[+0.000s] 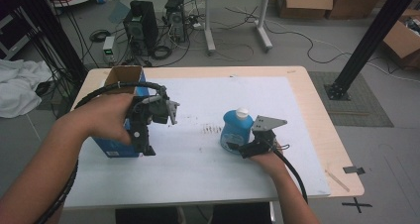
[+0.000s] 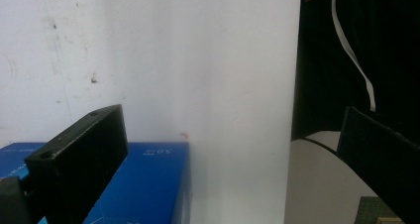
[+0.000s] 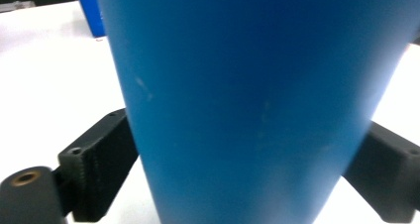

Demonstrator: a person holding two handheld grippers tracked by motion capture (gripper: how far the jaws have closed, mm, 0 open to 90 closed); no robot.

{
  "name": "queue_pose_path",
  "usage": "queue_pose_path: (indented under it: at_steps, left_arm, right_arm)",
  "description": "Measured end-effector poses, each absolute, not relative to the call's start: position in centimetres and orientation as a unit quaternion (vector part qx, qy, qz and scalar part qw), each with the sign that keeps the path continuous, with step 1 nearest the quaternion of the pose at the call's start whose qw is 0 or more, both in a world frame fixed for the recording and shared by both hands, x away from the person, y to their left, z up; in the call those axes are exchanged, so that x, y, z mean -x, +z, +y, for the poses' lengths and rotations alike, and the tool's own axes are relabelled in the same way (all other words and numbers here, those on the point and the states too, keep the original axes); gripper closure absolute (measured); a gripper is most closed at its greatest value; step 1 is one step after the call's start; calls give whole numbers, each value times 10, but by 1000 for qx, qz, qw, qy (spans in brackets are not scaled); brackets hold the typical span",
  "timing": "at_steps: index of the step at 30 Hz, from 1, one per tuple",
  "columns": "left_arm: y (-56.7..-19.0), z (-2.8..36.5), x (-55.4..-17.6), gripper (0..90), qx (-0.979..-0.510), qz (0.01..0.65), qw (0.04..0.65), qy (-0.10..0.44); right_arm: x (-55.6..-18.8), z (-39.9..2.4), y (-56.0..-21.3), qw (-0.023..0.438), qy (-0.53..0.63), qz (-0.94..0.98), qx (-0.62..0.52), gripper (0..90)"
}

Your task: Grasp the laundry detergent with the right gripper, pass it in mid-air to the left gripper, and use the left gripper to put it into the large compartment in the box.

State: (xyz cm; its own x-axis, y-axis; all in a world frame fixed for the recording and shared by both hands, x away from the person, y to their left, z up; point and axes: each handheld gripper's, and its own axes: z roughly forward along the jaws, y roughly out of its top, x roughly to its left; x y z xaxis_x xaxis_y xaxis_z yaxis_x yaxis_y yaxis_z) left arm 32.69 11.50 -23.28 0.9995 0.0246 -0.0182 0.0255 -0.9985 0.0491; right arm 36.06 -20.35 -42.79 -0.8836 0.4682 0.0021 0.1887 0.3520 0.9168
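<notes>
A blue bottle (image 1: 235, 129) with a white cap stands upright on the white mat (image 1: 218, 95), right of centre. My right gripper (image 1: 236, 147) is low at its near side, and the bottle (image 3: 247, 85) sits between both jaws, which touch its sides, so my right gripper (image 3: 250, 127) is shut on it. A blue box (image 1: 119, 147) with an open cardboard top stands at the mat's left edge. My left gripper (image 1: 144, 148) points down just right of that box. In the left gripper view my left gripper (image 2: 230, 122) is open wide over the mat, with the box (image 2: 148, 184) under the left jaw.
The mat covers a wooden table (image 1: 317, 115) and carries dark scuff marks (image 1: 213, 130) left of the bottle. Computer towers (image 1: 141, 26) and cables lie on the floor beyond. A black post (image 1: 371, 35) rises at the right, and a white cloth (image 1: 17, 85) lies at the left.
</notes>
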Motion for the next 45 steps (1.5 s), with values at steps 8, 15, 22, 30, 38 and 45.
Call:
queue_pose_path:
  at_steps: [8,15,22,30,38,45]
  left_arm:
    - [-233,115,-328,1,-1000,13,23,-10]
    - [-233,115,-329,1,-1000,15,23,-10]
    - [-234,114,-329,1,-1000,16,20,-11]
    - [-235,113,-330,1,-1000,16,20,-12]
    - [-236,113,-331,1,-1000,14,21,-12]
    - [-238,112,-331,1,-1000,15,21,-14]
  right_arm:
    - [-361,-202,-430,142,533,808,-206,186]
    - [-360,-202,-430,143,537,806,-203,240]
    - [-358,-201,-431,150,541,804,-197,313]
    - [-359,-201,-431,143,546,802,-194,360]
    - [-359,-202,-431,141,547,803,-191,398]
    - [-359,-202,-431,141,551,801,-189,421]
